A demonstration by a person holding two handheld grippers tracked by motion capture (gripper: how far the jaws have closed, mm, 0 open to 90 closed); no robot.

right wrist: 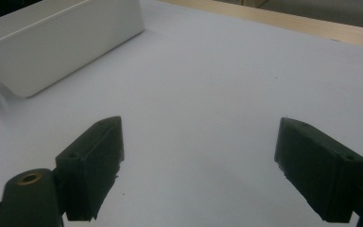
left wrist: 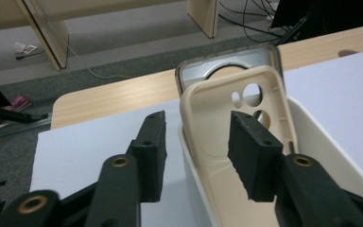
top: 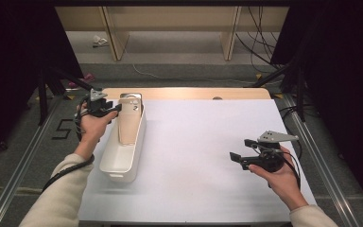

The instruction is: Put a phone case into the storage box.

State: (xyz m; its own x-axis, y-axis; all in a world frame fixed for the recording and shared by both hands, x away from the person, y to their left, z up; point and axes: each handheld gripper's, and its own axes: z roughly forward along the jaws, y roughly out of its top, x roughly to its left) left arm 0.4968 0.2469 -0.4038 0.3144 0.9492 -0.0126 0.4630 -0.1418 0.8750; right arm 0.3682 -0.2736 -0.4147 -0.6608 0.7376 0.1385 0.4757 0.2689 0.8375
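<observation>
- The right tool (top: pixel 240 160) sits nearest, held in the person's right hand (top: pixel 283 177) well to the right of the white bin (top: pixel 118 165). Its jaws stand wide apart with nothing between them, just bare white desk (top: pixel 198 156) below. In the right gripper view the tool (right wrist: pixel 198 161) points toward the bin (right wrist: pixel 52 42), whose near end is cut off at the left edge.
- The white bin lies on the left part of the desk, long and narrow, its long axis running from near to far. Its inside floor is mostly hidden by what leans in it.
- A beige phone case (top: pixel 128 123) stands in the far half of the bin, tilted, its long axis sloping up toward the bin's far end. In the left gripper view the case (left wrist: pixel 217 137) shows its hollow inner side, camera cut-outs at the top; its lower end is hidden behind the jaws.
- Behind the beige case, at the bin's far end, a clear grey case (top: pixel 131 98) rises a little higher; in the left gripper view just its top rim and round ring (left wrist: pixel 227 61) can be made out.
- The left tool (top: pixel 118 109), in the left hand (top: pixel 92 125), reaches the bin's far left rim. Its jaws are parted, straddling the bin wall and the beige case's left edge; the pads press on nothing that can be seen.
- Beyond the bin, wooden legs and cables lie dim on the floor.
</observation>
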